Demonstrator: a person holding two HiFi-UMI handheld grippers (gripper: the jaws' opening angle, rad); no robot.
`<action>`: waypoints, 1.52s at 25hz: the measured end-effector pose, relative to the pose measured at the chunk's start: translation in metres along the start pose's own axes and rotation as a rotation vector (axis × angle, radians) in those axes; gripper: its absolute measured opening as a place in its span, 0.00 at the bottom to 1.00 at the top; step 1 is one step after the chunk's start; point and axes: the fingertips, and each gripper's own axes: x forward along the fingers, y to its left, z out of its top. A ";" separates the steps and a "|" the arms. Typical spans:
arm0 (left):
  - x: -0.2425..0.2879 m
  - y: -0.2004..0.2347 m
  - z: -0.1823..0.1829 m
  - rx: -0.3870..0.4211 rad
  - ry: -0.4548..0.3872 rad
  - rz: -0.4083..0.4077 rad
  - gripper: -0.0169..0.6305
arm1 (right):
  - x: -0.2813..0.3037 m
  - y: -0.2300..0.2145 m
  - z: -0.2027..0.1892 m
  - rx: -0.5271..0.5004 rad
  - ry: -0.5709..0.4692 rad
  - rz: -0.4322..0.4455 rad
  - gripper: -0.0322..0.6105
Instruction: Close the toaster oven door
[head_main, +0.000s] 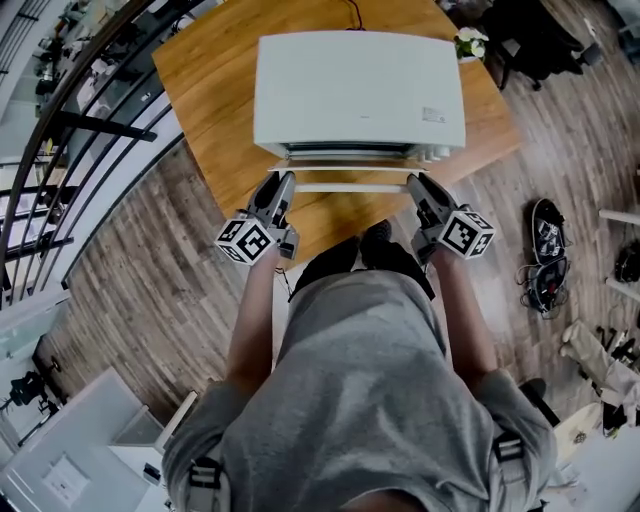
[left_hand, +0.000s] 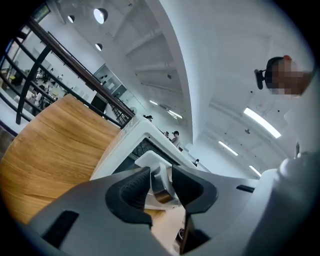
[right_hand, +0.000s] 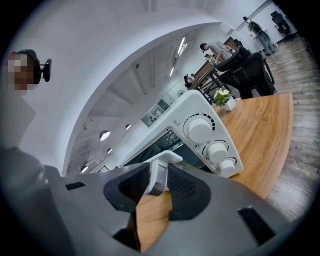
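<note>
Left claw (left_hand: 160, 175) pinching the left end of the handle (head_main: 350, 187), both pads set against its white bracket; right claw (right_hand: 159, 175) pinching the right end likewise, the bracket squeezed between ribbed pads; both claws lie near level and point at the oven (head_main: 360, 85) front. Door (head_main: 345, 168) partly open, tilted out toward the person, its handle standing just off the oven front and above the near part of the tabletop (head_main: 210, 70); wire rack (right_hand: 167, 141) seen beyond the handle in the right gripper view. Oven white, standing mid-tabletop; three knobs (right_hand: 216, 149) stacked down its right side. Plant (head_main: 470, 42) in a white pot at the far right corner, apart from the oven.
</note>
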 end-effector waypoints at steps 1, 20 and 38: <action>0.002 0.001 0.002 -0.013 -0.005 -0.008 0.26 | 0.002 0.000 0.003 0.001 -0.008 -0.003 0.24; 0.018 0.006 0.019 -0.152 -0.059 -0.064 0.28 | 0.013 0.003 0.028 -0.013 -0.090 -0.018 0.25; 0.028 0.009 0.034 -0.210 -0.071 -0.069 0.30 | 0.027 0.008 0.045 -0.020 -0.101 -0.008 0.26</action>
